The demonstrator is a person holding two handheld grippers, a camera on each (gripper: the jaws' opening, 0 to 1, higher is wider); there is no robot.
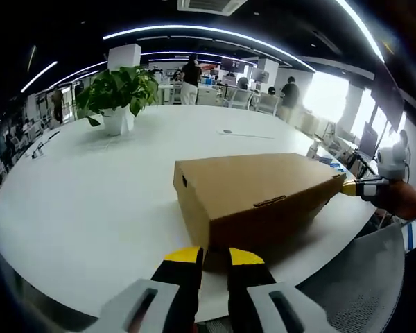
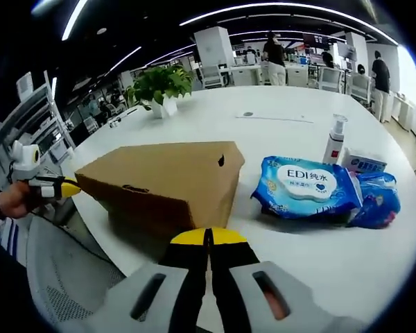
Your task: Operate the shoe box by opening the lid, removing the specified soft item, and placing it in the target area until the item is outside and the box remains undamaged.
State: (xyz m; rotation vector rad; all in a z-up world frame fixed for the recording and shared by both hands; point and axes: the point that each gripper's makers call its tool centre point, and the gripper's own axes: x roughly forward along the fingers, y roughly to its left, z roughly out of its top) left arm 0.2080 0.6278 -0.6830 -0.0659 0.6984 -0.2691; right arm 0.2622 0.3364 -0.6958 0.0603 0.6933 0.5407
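Note:
A brown cardboard shoe box (image 1: 260, 194) lies with its lid down on the white round table (image 1: 90, 201). My left gripper (image 1: 215, 258) hovers just before the box's near end, its yellow-tipped jaws a narrow gap apart with nothing between them. From the right comes my right gripper (image 1: 351, 187), its yellow tip at the box's far corner. In the right gripper view the box (image 2: 159, 180) sits ahead, and my right gripper (image 2: 209, 238) has its jaws pressed together, empty. The left gripper (image 2: 68, 188), held by a hand, touches the box's left corner.
Blue wet-wipe packs (image 2: 308, 187) and a small pump bottle (image 2: 335, 142) lie right of the box. A potted plant (image 1: 118, 94) stands far back on the table. A grey mesh chair (image 2: 62, 277) sits by the table edge. People stand at distant desks.

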